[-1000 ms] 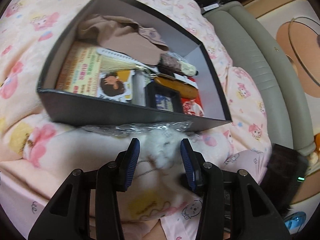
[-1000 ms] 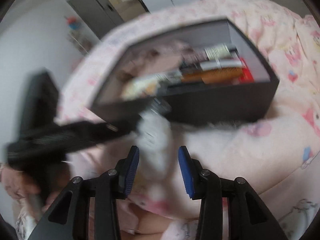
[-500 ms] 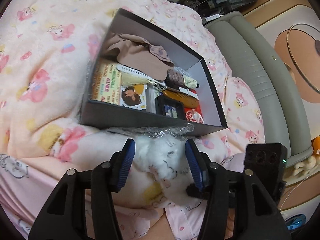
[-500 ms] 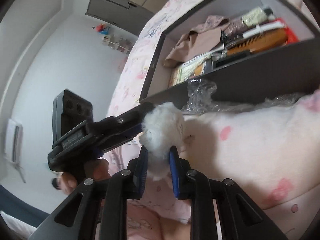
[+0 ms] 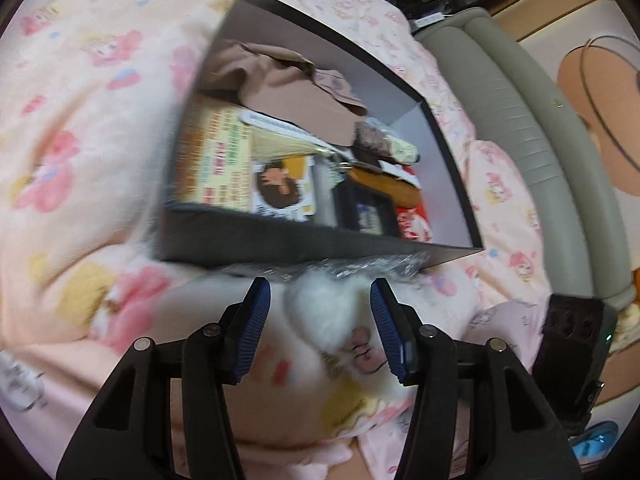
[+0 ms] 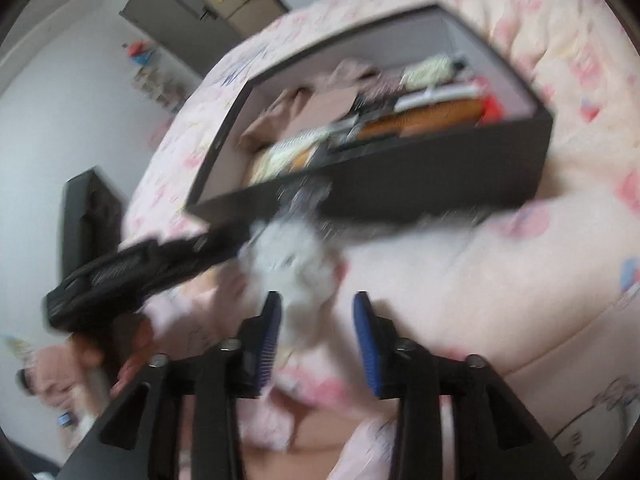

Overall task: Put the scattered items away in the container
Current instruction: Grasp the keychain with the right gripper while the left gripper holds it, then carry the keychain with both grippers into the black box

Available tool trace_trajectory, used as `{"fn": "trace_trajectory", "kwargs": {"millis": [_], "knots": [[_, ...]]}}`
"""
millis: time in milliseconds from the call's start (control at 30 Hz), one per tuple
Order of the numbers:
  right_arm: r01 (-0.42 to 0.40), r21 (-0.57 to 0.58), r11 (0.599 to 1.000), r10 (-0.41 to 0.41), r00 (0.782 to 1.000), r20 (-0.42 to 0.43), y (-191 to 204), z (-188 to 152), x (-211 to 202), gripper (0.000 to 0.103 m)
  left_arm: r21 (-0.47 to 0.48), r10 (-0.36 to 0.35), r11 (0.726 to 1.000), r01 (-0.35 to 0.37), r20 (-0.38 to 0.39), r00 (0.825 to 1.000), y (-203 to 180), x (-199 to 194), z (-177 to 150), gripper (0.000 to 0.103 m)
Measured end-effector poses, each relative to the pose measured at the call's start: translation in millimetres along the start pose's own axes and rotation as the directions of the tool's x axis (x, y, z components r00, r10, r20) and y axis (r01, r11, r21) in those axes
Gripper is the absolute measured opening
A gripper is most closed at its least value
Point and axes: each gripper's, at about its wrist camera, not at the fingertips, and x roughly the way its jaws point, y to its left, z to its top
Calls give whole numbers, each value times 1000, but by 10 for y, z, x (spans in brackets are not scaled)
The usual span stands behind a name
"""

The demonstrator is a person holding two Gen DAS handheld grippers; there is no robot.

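Note:
A white fluffy toy (image 5: pixel 324 312) lies on the pink blanket just in front of the black box (image 5: pixel 280 244), beside crumpled clear plastic (image 5: pixel 368 266). My left gripper (image 5: pixel 320 326) straddles the toy, with a gap showing at its left pad. In the blurred right wrist view the toy (image 6: pixel 296 264) sits just ahead of my right gripper (image 6: pixel 318 322), whose jaws are opening and stand apart from it. The left gripper (image 6: pixel 160 264) reaches in from the left, its tip at the toy. The box (image 6: pixel 440 176) holds a brown cloth (image 5: pixel 288 88), booklets and a comb.
The cartoon-print blanket (image 5: pixel 80 160) covers the bed, with a grey padded bed edge (image 5: pixel 520 140) to the right. The right gripper's black body (image 5: pixel 572 344) is at the lower right. A hand (image 6: pixel 132 344) holds the left gripper. A dark cabinet (image 6: pixel 172 12) stands far off.
The right gripper's jaws, pinched on the fluffy toy half a second ago, have spread apart. The left gripper has edged nearer the box and still straddles the toy.

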Motion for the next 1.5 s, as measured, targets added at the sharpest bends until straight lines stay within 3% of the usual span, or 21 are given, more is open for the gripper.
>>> {"fn": "trace_trajectory", "kwargs": {"millis": [67,133,167,200,300,467,567,633,700,800,867,900,933,1067,1233,1367,1500], "knots": [[6,-27,1000,-7,1000,-24,59,-7,40,42,-13,-26,1000,26,-33,999,23,106,-9,39],[46,-52,998,-47,998,-30,87,-19,99,40,-50,-62,997,60,-44,997,75,132,-32,36],[54,-49,997,-56,998,-39,76,-27,130,33,-64,-78,995,75,-50,996,91,115,-41,29],[65,-53,996,-68,996,-53,73,-34,159,15,-72,-80,994,77,-51,995,100,78,-50,24],[95,-77,992,-99,994,-47,81,-43,107,15,-80,-79,994,76,-37,996,95,-122,-123,22],[177,-31,984,-175,984,38,56,103,4,15,-41,-6,999,5,-35,999,0,-298,-224,22],[154,-4,988,-154,985,80,45,134,-68,17,-34,-7,999,7,3,1000,39,-356,-193,46],[99,13,995,-99,994,49,21,140,-20,38,-38,0,999,1,14,1000,94,-348,-152,48],[65,31,997,-64,998,-8,-24,126,92,51,-37,-1,999,1,-2,1000,141,-243,-118,48],[90,33,995,-89,996,-17,-49,129,260,51,-67,2,998,-5,-46,999,219,-58,-157,47],[81,24,996,-81,997,-11,-28,139,264,46,-52,-12,999,10,-35,999,202,-88,-194,31],[64,18,998,-64,998,-5,-18,142,253,36,-48,-29,998,28,-36,999,189,-110,-200,23],[42,15,999,-42,999,-4,-13,139,240,29,-47,-47,998,45,-39,998,174,-125,-202,23],[36,9,999,-36,999,-3,18,139,227,29,-7,-34,999,33,-32,999,41,-204,-247,22],[13,-17,1000,-12,999,53,158,186,-20,29,-6,-89,996,90,19,996,-131,-438,-227,22],[9,-60,998,-2,992,126,304,375,-310,30,41,-115,993,112,77,990,-387,-619,2,22],[63,-142,988,-35,981,191,465,821,-489,31,53,-128,991,122,126,984,-576,-574,401,22]]}}
